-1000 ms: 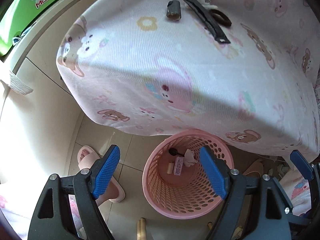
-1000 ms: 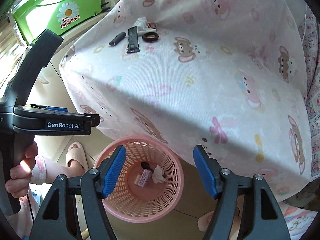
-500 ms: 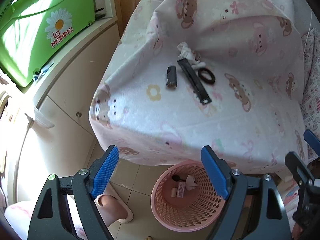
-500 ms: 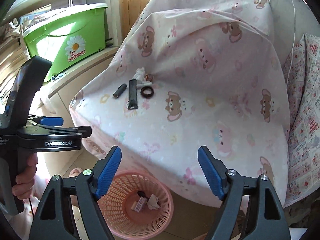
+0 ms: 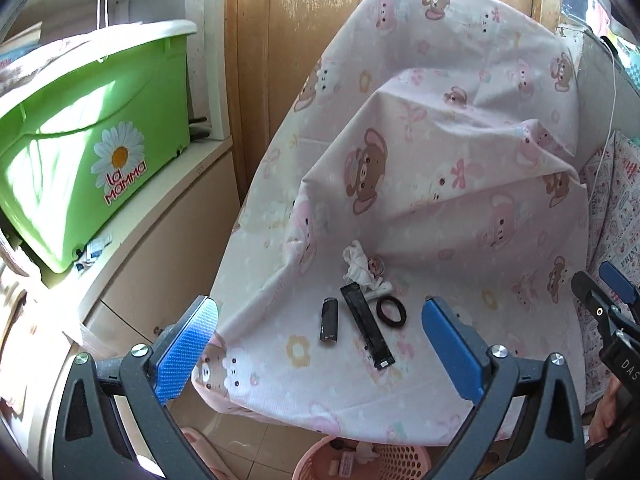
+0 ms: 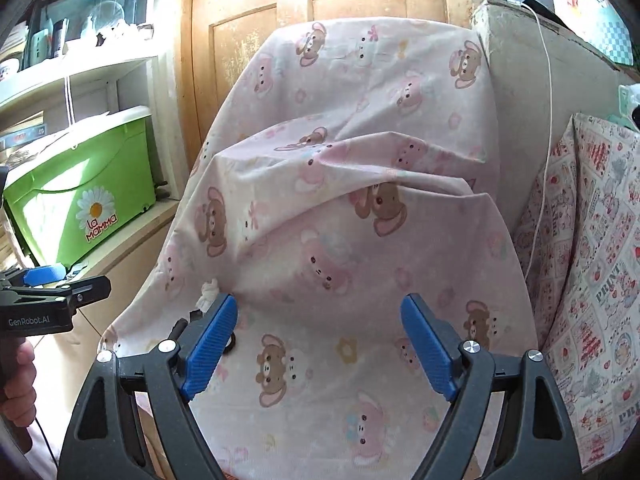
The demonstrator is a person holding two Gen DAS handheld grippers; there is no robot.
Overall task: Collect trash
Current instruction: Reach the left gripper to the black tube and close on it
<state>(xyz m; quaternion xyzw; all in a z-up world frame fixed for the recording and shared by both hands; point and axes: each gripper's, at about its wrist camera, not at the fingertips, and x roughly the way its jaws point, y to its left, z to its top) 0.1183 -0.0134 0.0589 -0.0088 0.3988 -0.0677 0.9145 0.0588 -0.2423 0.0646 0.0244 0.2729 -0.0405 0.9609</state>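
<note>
Between the wide-open, empty left gripper (image 5: 320, 356) jaws, just opened further, black strip (image 5: 366, 330), lighter (image 5: 329, 320), ring (image 5: 391, 311) and tissue (image 5: 357, 266) are seen; right gripper (image 6: 320, 350) likewise spread, empty.

Both tools are black plastic clamps. The left gripper (image 5: 320, 354) and right gripper (image 6: 320, 354) carry ribbed blue pads (image 6: 208, 350) and silver screws (image 6: 468, 346). White "GenRobot.AI" lettering (image 6: 28, 322) marks the left one's side; a thin black cable trails below.

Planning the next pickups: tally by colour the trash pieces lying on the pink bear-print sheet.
Black: 3 - short black cylinder, long flat black strip, black ring
White: 1 - crumpled white tissue
Total: 4
</note>
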